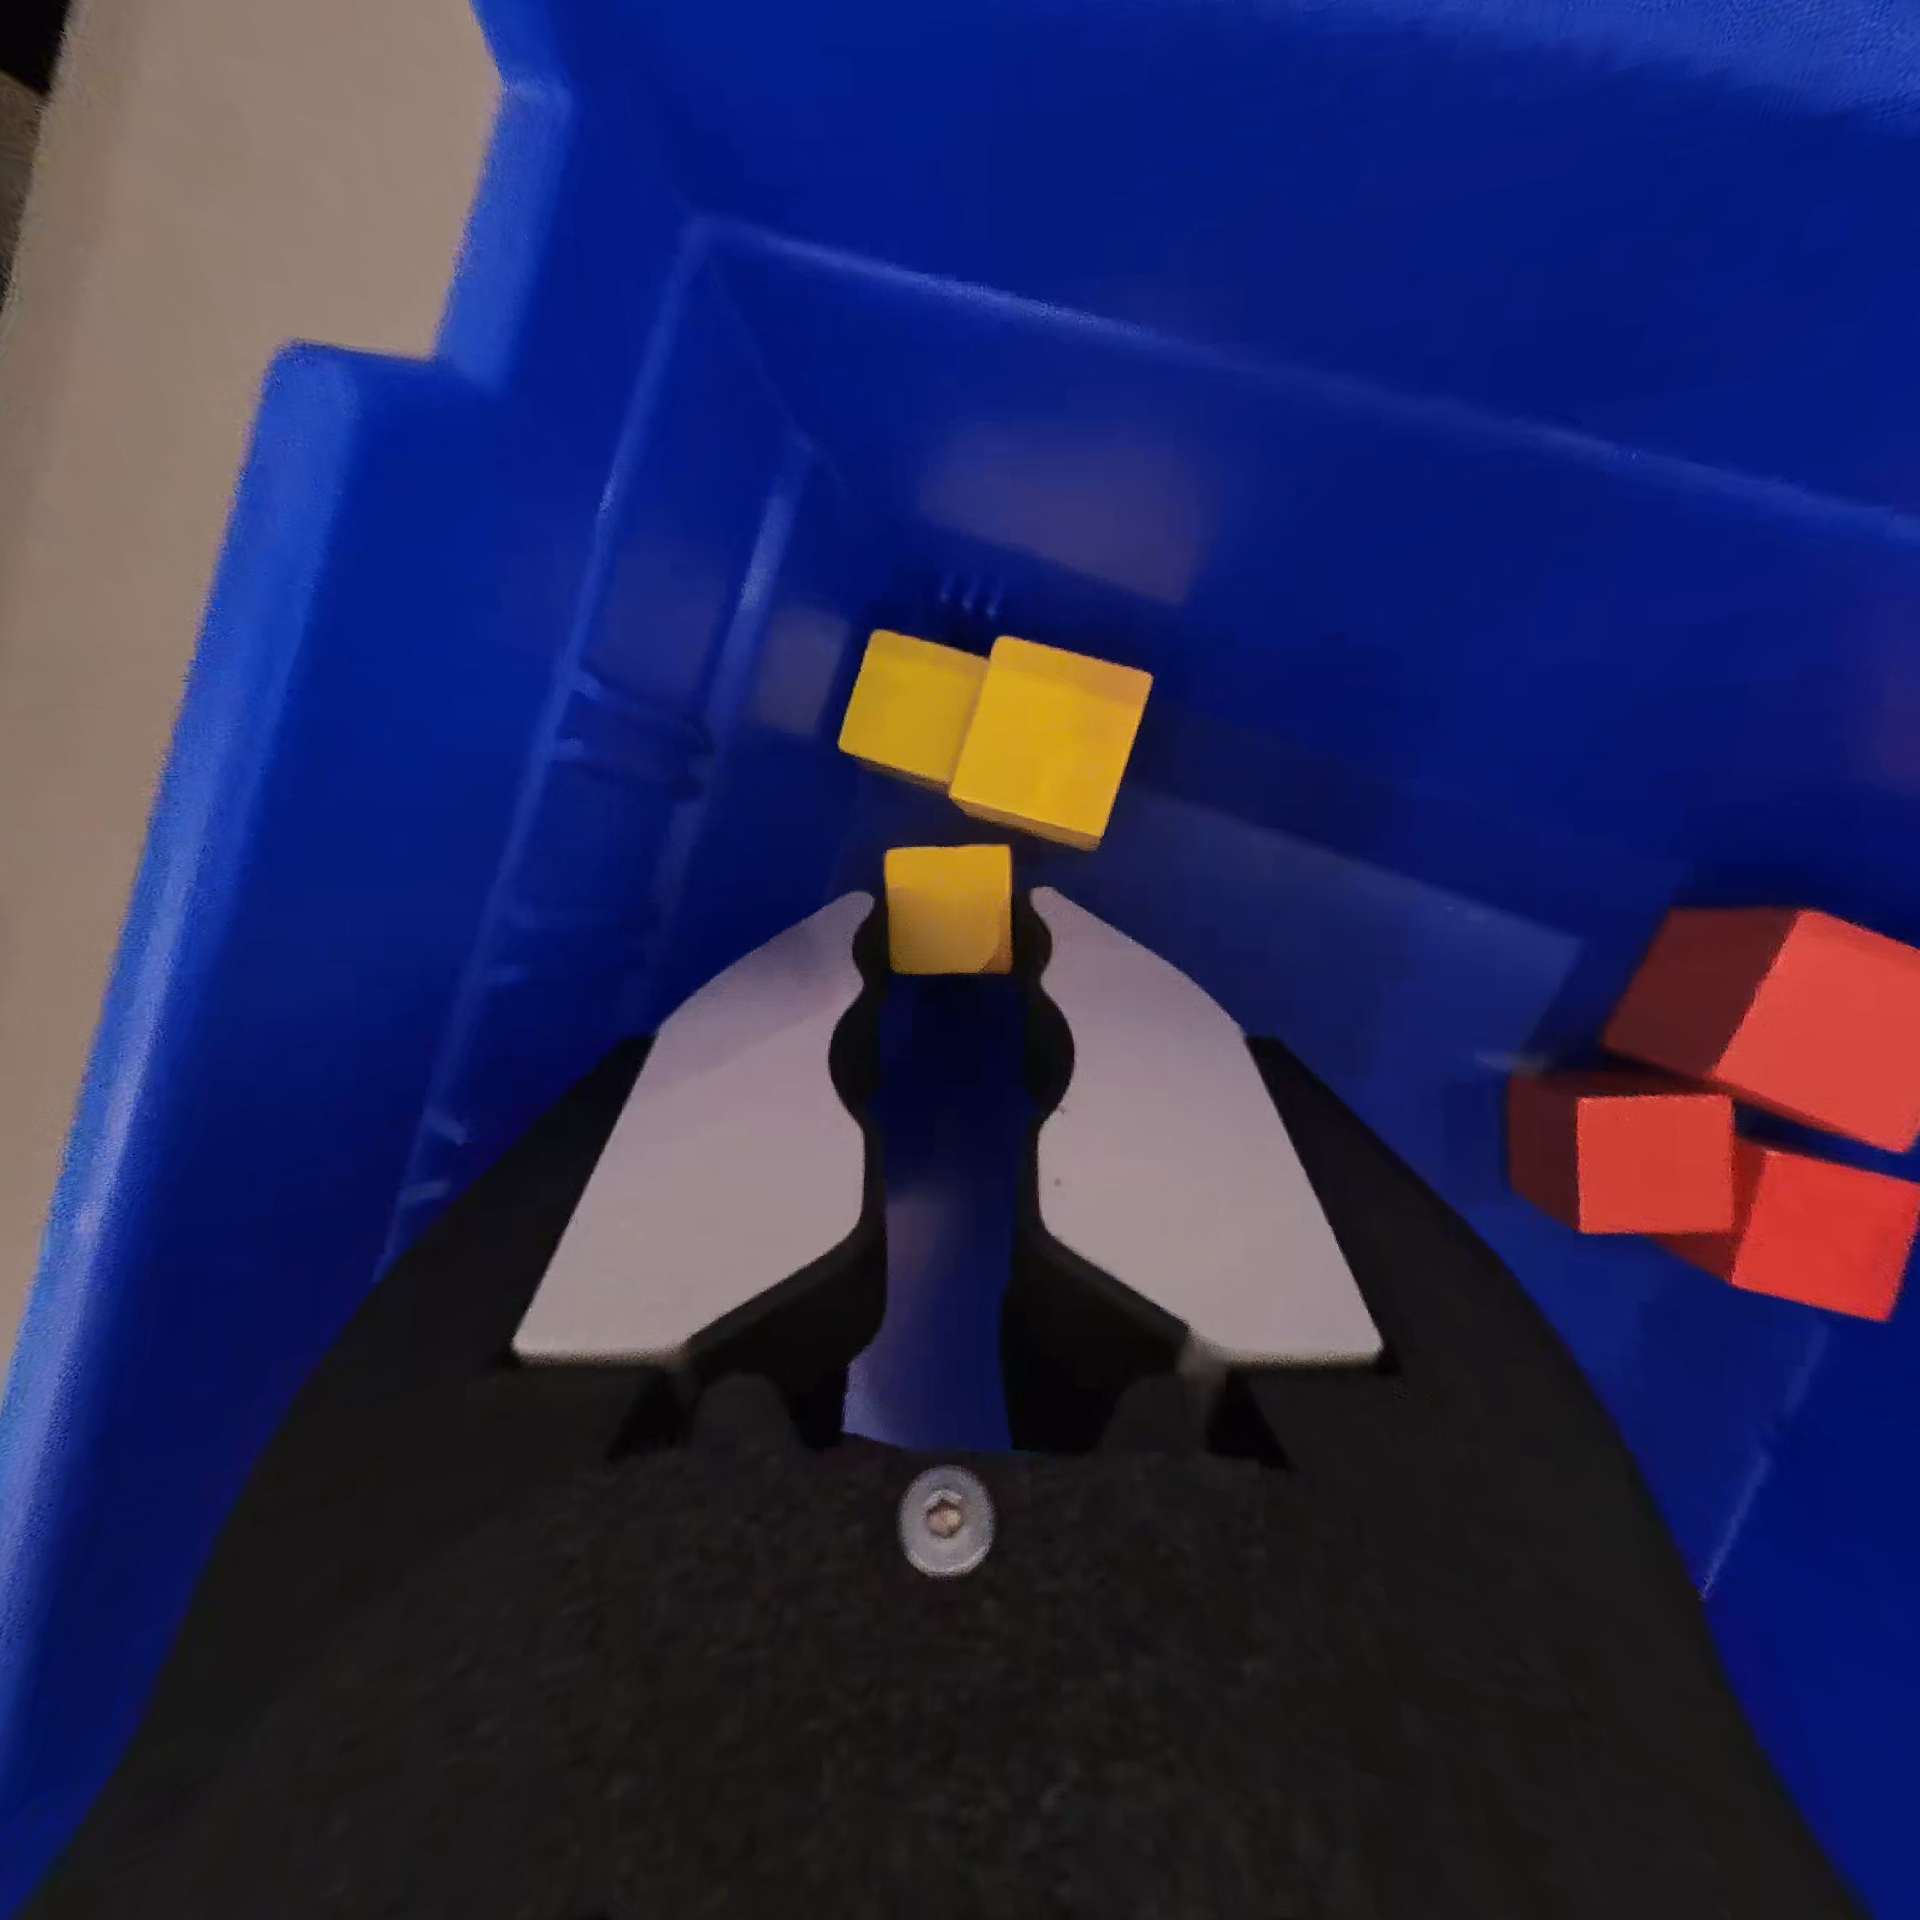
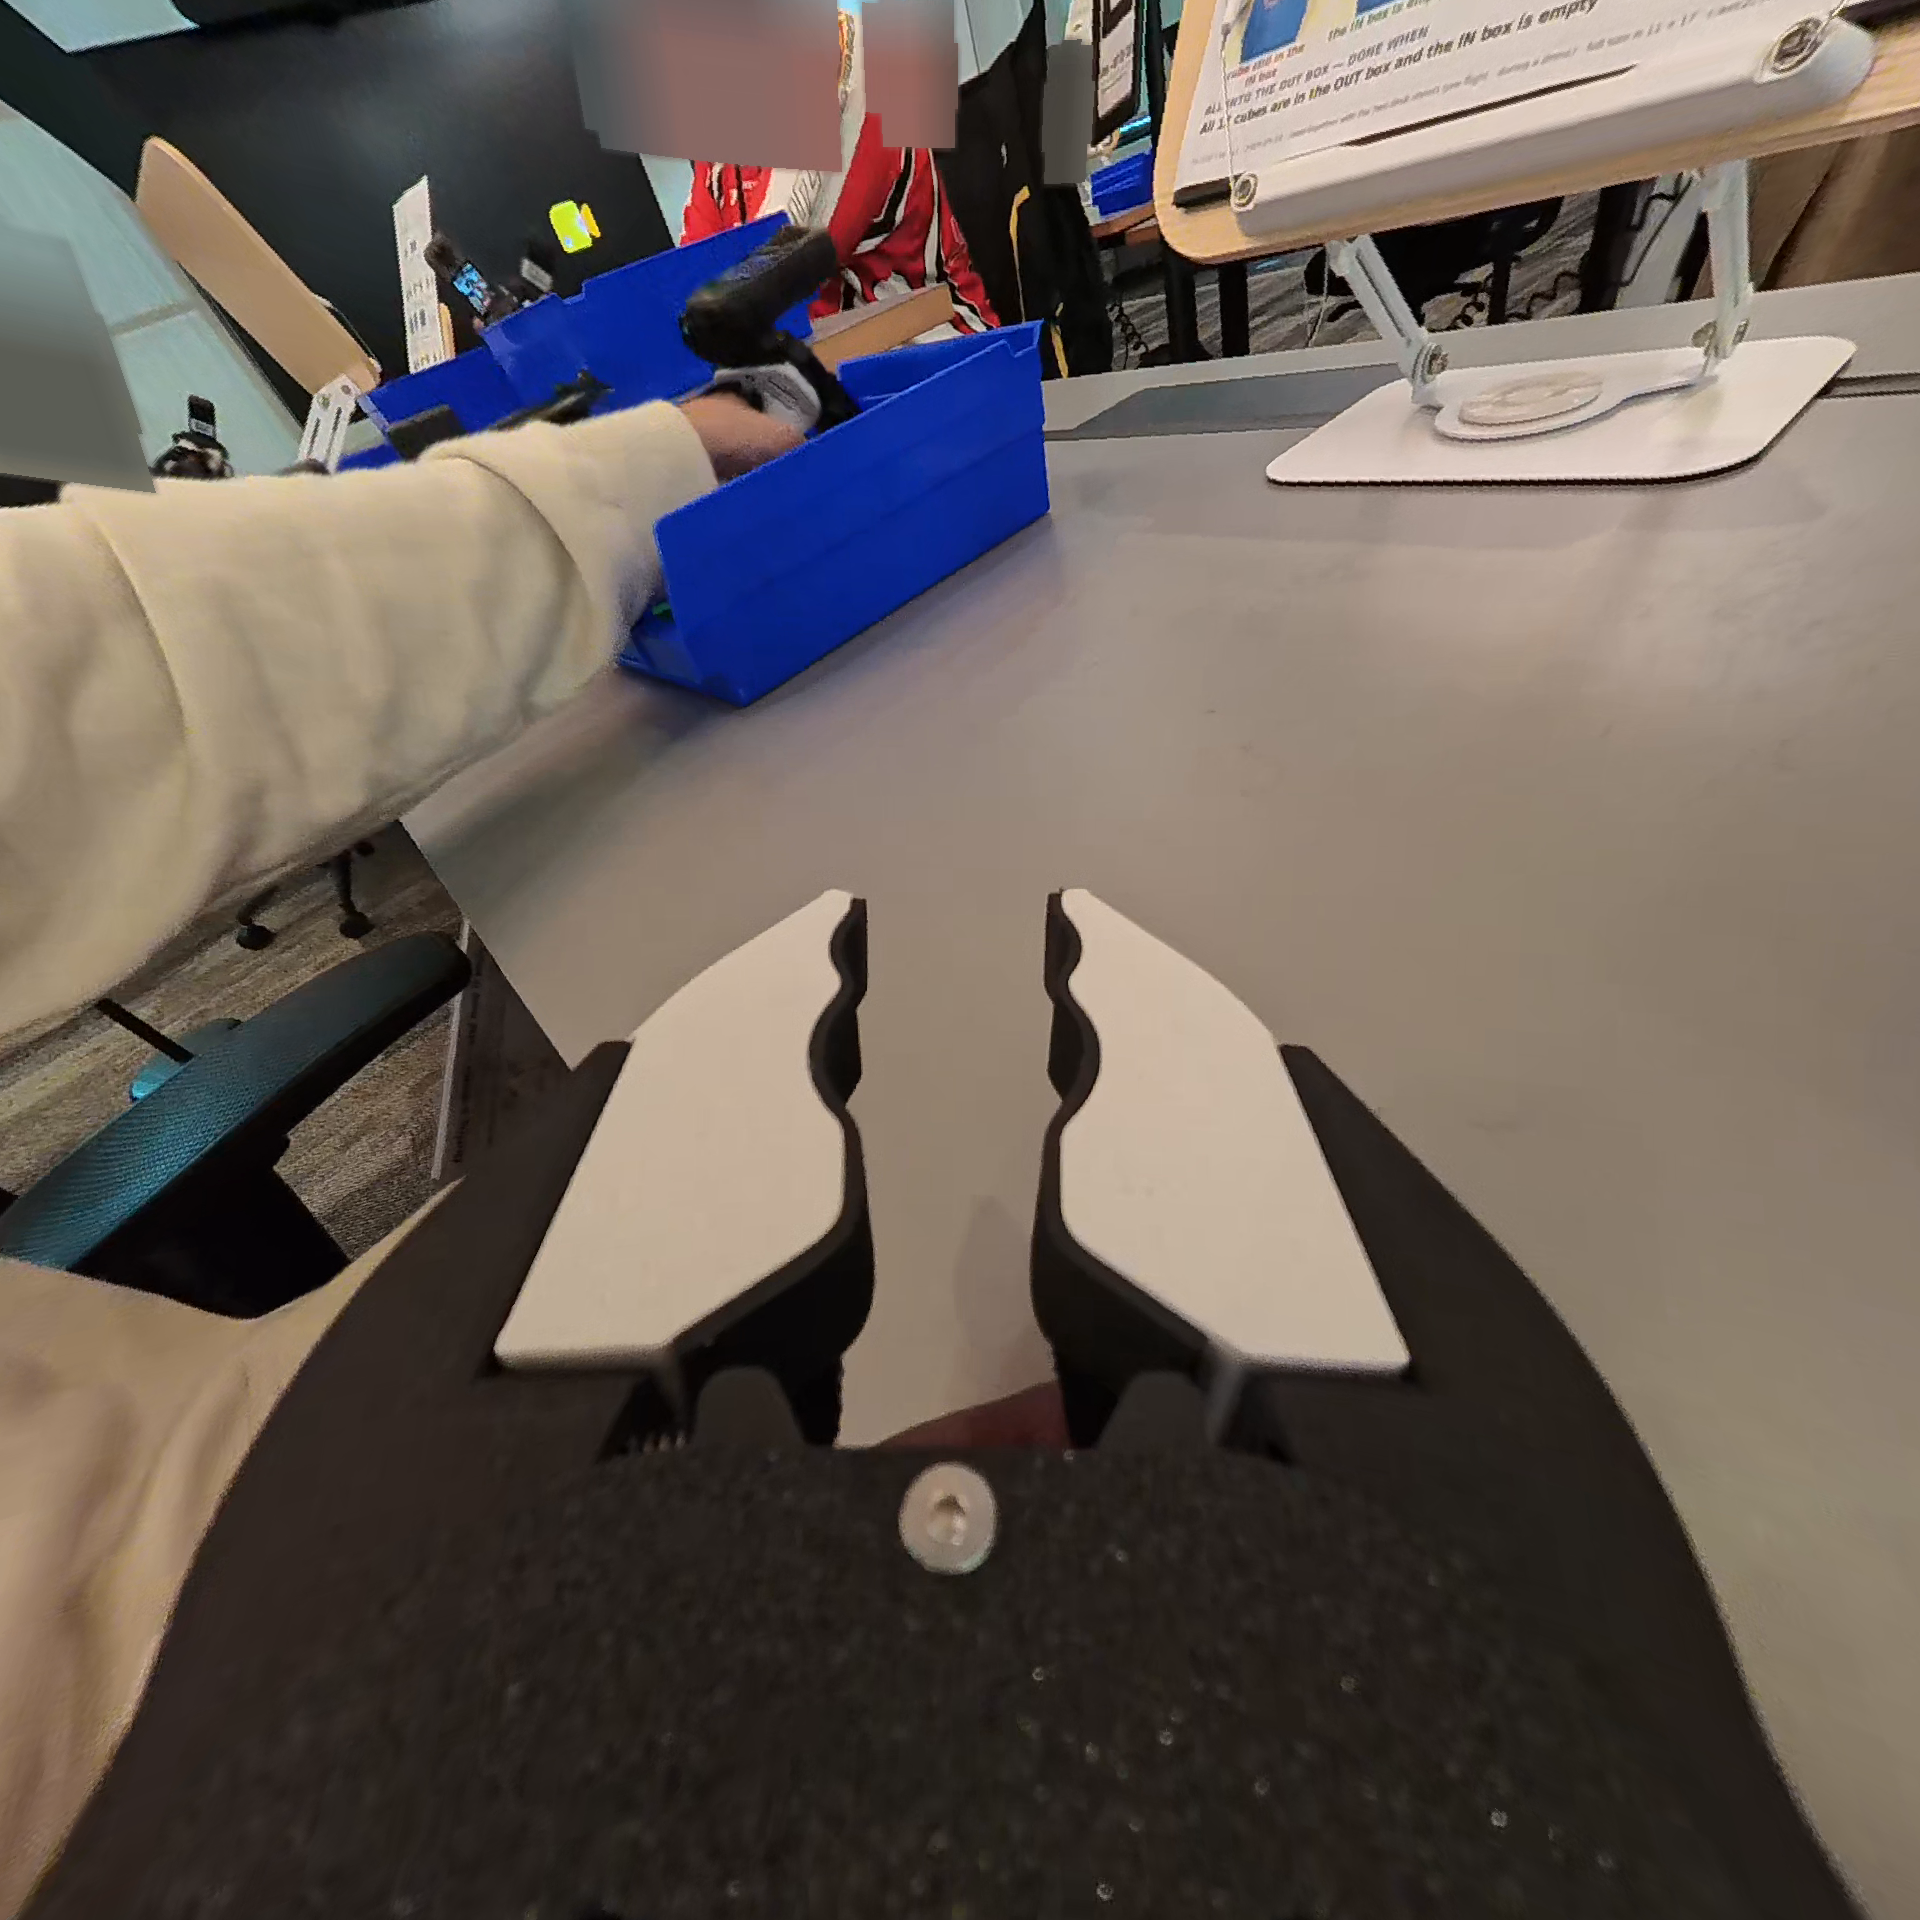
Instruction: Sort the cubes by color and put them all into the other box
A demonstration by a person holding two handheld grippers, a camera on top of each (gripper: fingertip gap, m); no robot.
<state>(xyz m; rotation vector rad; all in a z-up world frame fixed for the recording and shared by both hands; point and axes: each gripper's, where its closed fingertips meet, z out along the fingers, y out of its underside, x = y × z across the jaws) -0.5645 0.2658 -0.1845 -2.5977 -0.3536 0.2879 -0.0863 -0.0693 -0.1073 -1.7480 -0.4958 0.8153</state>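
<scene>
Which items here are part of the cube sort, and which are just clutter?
Job:
- left gripper, shut on a yellow cube
- two yellow cubes in the blue box
- three red cubes, same box
- right gripper, open, idle

Lying about:
- white stand on the grey table
- chair
</scene>
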